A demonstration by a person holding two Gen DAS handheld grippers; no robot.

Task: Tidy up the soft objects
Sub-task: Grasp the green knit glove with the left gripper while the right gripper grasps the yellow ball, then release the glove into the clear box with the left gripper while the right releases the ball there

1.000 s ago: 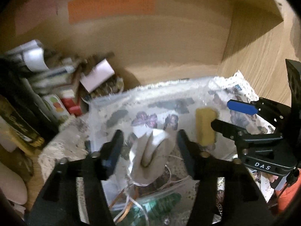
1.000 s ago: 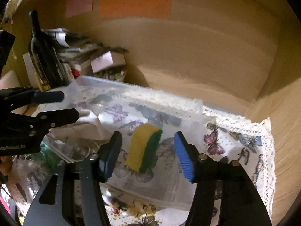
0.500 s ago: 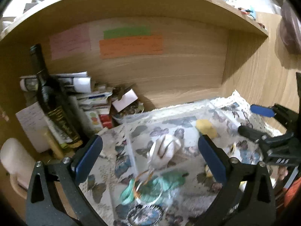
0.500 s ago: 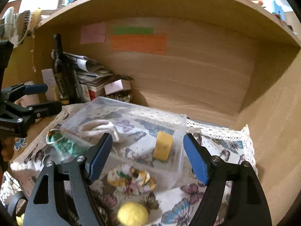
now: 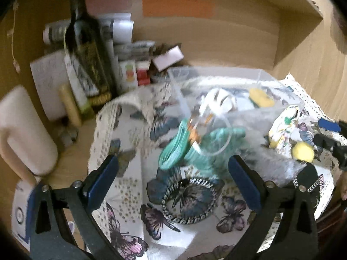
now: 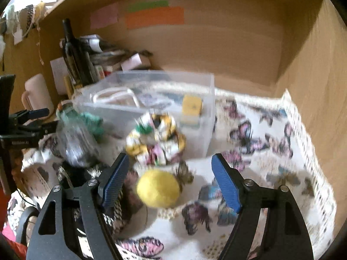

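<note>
yellow ball (image 6: 158, 189): lies on the butterfly cloth (image 6: 271, 151), between the spread fingers of the right gripper (image 6: 171, 182), touched by neither.
scrunchie (image 6: 156, 138): yellow, white and pink, just behind the ball, against the front wall of the clear box (image 6: 208, 91).
sponge (image 6: 192, 106): yellow, inside the box, beside a white cloth (image 5: 219, 99).
green cord (image 5: 173, 147): coiled in clear plastic, ahead of the left gripper (image 5: 171, 177), whose fingers stand wide apart and empty.
surface: lace-edged cloth over a wooden desk.
room: wooden alcove, paper notes (image 6: 155, 17) on the back wall, dark bottle (image 5: 86, 43) and a pale mug (image 5: 21, 130) at the left.
</note>
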